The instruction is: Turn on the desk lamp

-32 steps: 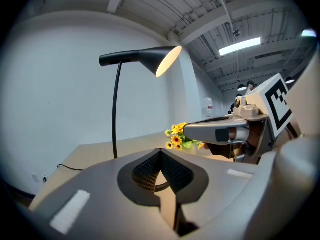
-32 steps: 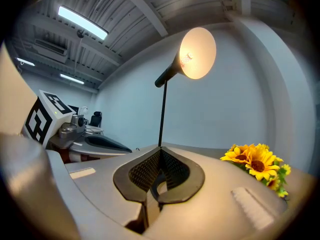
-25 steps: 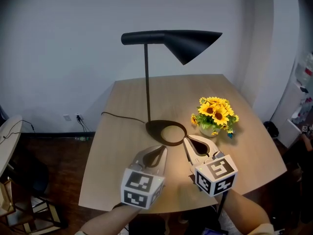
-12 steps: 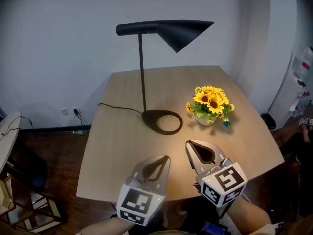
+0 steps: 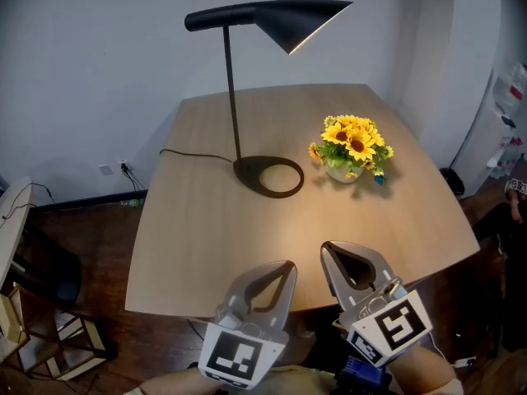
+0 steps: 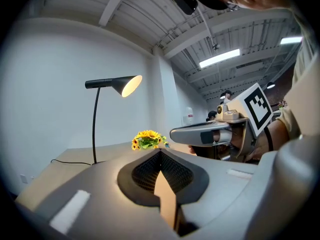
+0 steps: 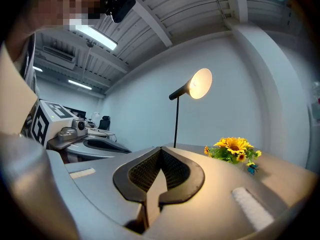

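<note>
The black desk lamp [image 5: 296, 19] stands on the round wooden table [image 5: 189, 245], with its ring base [image 5: 269, 176] near the middle. Its shade glows inside in the left gripper view [image 6: 129, 85] and in the right gripper view [image 7: 198, 84], and warm light falls on the tabletop. My left gripper [image 5: 287, 265] and right gripper [image 5: 327, 248] hover side by side over the table's front edge, well short of the base. Both are shut, tips together, with nothing held. Each shows in its own view, the left gripper [image 6: 160, 150] and the right gripper [image 7: 161, 148].
A small vase of yellow sunflowers [image 5: 350, 146] stands to the right of the lamp base. The lamp's black cord [image 5: 193, 155] runs off the table's left side to a wall socket. The room wall is close behind the table.
Both grippers have drawn back from beside the lamp's base to the table's front edge. The lamp and the flowers have stayed put.
</note>
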Available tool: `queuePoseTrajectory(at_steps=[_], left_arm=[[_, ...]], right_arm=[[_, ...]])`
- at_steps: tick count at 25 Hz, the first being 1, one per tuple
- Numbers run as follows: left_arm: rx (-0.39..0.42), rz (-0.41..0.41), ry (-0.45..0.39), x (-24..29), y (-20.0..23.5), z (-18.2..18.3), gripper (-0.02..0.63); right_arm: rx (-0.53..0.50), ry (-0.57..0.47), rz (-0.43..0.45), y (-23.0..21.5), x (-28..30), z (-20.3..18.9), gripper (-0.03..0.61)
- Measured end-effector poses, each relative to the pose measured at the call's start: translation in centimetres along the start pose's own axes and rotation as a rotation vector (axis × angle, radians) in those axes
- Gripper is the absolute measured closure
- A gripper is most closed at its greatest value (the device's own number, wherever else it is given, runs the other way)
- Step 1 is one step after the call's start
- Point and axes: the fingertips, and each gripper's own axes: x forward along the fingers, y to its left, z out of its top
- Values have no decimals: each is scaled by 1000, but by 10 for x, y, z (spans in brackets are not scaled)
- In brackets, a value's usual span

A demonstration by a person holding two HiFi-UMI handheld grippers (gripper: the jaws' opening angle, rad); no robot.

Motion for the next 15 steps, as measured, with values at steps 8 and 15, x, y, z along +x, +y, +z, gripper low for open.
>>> queuePoseTrajectory(at_steps=[8, 15], left_arm=[[109, -32, 43, -17, -24, -20, 620], [98, -4, 62, -25, -33, -41, 620]], right_arm=[[20, 21, 13, 22, -38, -20, 580], [32, 52, 4, 31, -54, -43, 580]])
